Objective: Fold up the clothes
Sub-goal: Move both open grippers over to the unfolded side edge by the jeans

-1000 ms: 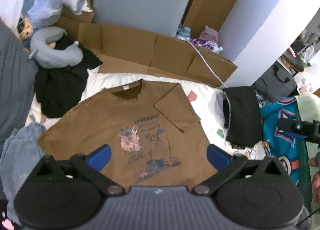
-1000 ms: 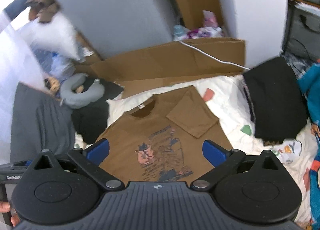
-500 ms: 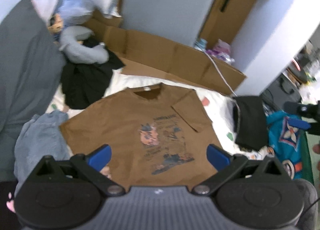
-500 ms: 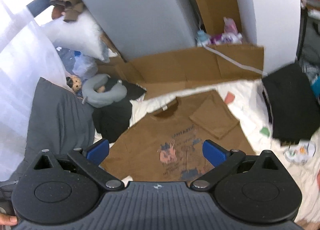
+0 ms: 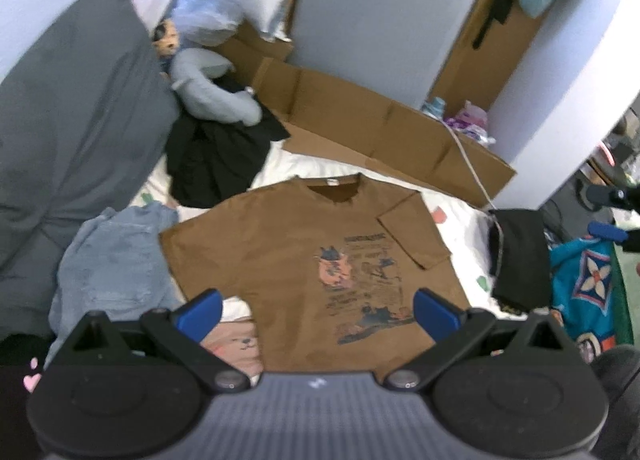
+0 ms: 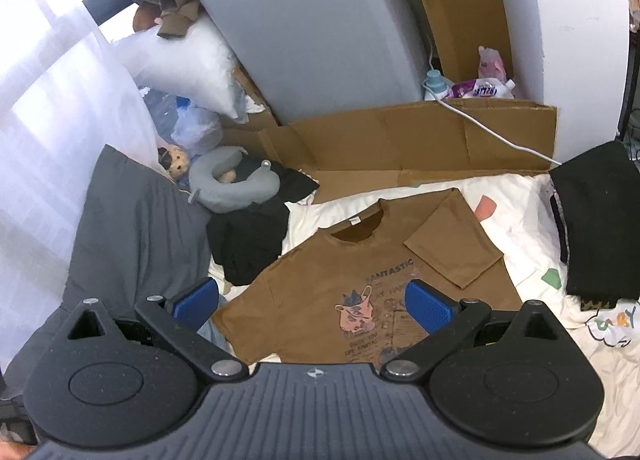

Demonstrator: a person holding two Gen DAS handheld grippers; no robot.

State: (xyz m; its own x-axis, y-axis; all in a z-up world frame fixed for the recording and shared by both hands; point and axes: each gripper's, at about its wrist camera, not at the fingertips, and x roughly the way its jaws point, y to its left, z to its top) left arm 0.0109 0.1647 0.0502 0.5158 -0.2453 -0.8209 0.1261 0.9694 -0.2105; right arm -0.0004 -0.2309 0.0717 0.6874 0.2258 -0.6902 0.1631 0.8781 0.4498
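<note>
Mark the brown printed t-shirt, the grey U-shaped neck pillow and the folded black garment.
brown printed t-shirt (image 6: pixel 320 280), right wrist view, on the chest left of the print.
grey U-shaped neck pillow (image 6: pixel 234 195), right wrist view, on its lower curve.
folded black garment (image 6: pixel 596 219), right wrist view, on its top face.

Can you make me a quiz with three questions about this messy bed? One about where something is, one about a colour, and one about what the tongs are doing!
1. Where is the grey neck pillow?
A. On the T-shirt
B. Beyond the black clothes, near the cardboard
C. On the fridge

2. What colour is the T-shirt spread on the bed?
A. Brown
B. Pink
C. Green

3. What are the left tongs and right tongs doing?
A. Both pinching the shirt
B. One is shut
C. Both open, holding nothing

Answers: 1 B, it lies past the black clothes by the cardboard. 2 A, the cloth is brown. 3 C, wide gaps show between the blue pads.
</note>
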